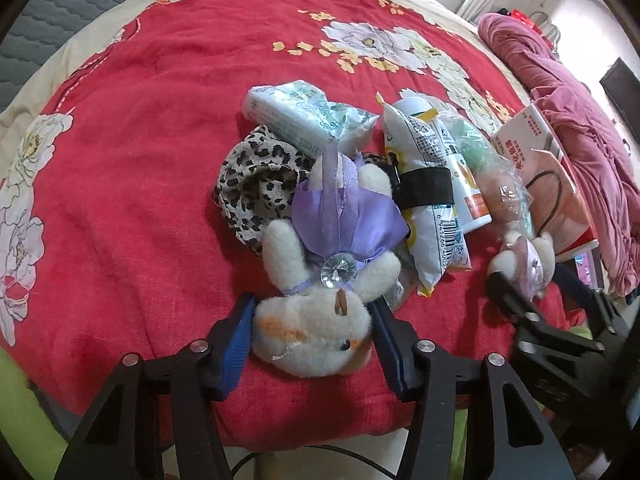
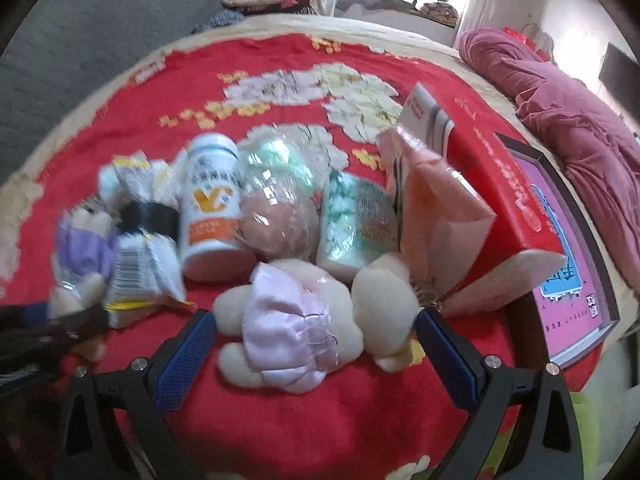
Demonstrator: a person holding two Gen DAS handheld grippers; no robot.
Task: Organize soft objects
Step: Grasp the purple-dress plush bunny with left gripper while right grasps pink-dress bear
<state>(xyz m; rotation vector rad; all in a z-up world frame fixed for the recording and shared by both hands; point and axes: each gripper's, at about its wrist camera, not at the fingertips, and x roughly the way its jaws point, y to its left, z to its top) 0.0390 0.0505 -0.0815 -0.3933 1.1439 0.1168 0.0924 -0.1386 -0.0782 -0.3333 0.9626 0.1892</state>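
Two plush toys between the fingers on a red blanket

Left gripper fingers press the purple toy's head; right gripper fingers stand wide, pink toy between them, untouched.

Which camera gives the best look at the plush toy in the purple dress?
The left wrist view: the purple-dressed plush lies sharp and whole, head between the left tool's fingers. The right wrist view catches it only blurred at the left edge, partly hidden.

Snack packet: barcode, digits partly legible, "6 94126…".
White bottle: orange logo, small print illegible.
Red box: red Chinese characters, unreadable.
Pink board: characters, QR code, unreadable.
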